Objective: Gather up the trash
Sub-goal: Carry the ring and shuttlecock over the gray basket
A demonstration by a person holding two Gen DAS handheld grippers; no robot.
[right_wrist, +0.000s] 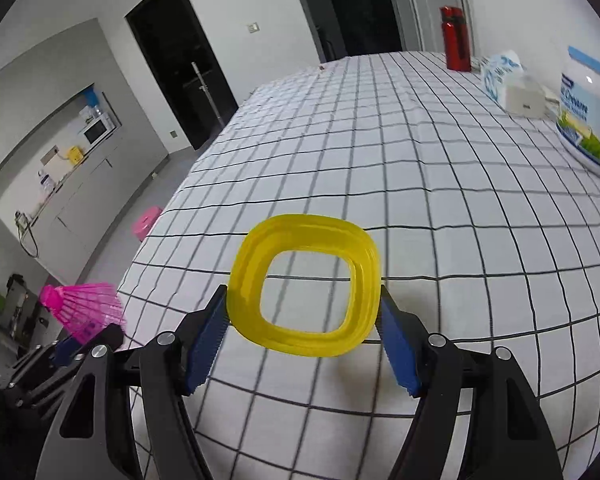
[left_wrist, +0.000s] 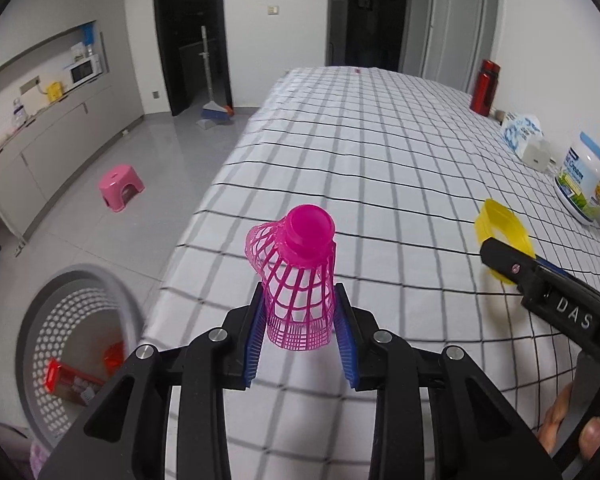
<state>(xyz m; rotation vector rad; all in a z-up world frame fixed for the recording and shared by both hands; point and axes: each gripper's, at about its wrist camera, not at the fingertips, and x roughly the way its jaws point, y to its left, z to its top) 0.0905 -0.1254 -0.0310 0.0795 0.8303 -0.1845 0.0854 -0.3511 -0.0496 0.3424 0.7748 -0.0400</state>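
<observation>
My left gripper (left_wrist: 300,320) is shut on a pink plastic shuttlecock (left_wrist: 300,280), cork end pointing forward, held above the checked tablecloth near the table's left edge. The shuttlecock also shows in the right wrist view (right_wrist: 84,308), at the left. My right gripper (right_wrist: 304,320) is shut on a yellow square plastic ring (right_wrist: 304,304), held above the cloth. The ring also shows in the left wrist view (left_wrist: 500,236), at the right. A grey perforated trash basket (left_wrist: 40,320) stands on the floor left of the table, with red packaging inside.
A checked tablecloth (left_wrist: 380,160) covers the table. A white jar with a blue lid (left_wrist: 586,180), a tissue pack (left_wrist: 520,130) and a red bottle (left_wrist: 486,86) stand along the right side. A pink stool (left_wrist: 120,186) and a broom (left_wrist: 216,110) are on the floor.
</observation>
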